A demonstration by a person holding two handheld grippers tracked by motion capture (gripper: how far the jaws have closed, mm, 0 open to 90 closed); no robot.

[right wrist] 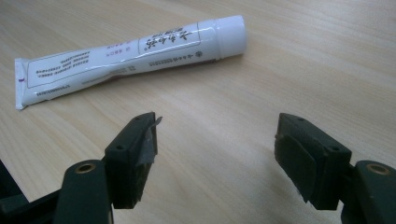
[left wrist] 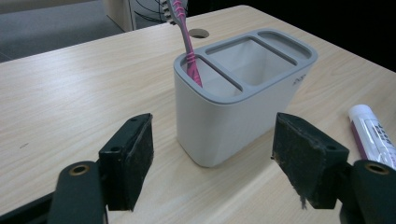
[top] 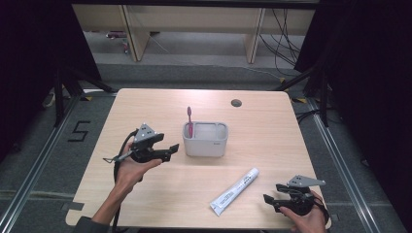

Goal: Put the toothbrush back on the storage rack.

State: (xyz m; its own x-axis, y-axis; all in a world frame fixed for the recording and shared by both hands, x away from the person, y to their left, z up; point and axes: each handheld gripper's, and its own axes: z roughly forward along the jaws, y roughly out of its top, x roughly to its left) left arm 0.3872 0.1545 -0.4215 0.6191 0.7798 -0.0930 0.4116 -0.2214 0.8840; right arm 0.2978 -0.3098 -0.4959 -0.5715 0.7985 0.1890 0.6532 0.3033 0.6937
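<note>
A grey holder [top: 205, 139] [left wrist: 243, 95] with three compartments stands mid-table. A pink toothbrush [top: 190, 120] [left wrist: 185, 39] stands upright in its left end compartment, as the high view shows it. A white toothpaste tube [top: 235, 191] [right wrist: 130, 60] lies flat on the table, nearer the front right. My left gripper [top: 172, 149] [left wrist: 212, 158] is just left of the holder, open, with nothing between its jaws. My right gripper [top: 272, 194] [right wrist: 215, 156] rests near the front right corner, open and empty, with the tube just beyond it.
The wooden table [top: 145, 111] has a round cable hole [top: 236, 103] at its far side. The tube's cap end [left wrist: 369, 126] lies right of the holder in the left gripper view. Dark curtains and floor rails flank the table.
</note>
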